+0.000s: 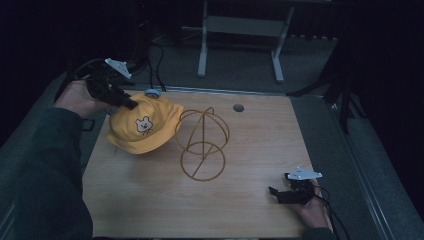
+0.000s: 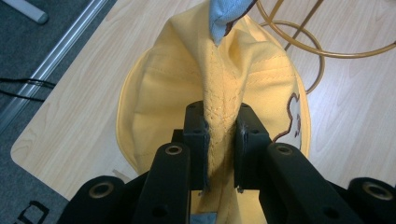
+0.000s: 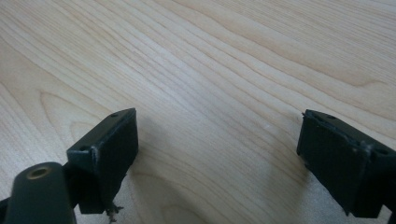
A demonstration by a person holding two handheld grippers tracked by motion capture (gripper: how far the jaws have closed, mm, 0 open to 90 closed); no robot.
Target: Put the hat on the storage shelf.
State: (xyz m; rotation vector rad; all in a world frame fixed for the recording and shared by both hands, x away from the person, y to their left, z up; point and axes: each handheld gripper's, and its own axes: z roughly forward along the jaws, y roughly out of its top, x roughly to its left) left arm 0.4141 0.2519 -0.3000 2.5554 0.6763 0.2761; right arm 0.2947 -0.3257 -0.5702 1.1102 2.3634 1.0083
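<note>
- High view: the left gripper (image 1: 129,104) pinches the yellow cap (image 1: 145,125) at the table's (image 1: 250,150) far left corner, just beside the wire stand (image 1: 202,145).
- Left gripper view: both jaws clamp a fold of the cap (image 2: 219,93); a blue patch (image 2: 224,16) shows at its far end.
- Right gripper (image 3: 217,154) rests at the near right, jaws wide apart over bare wood, nothing between them.

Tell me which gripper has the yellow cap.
The left gripper: it is pinched shut on the yellow cap. The right gripper rests open over bare table.
</note>
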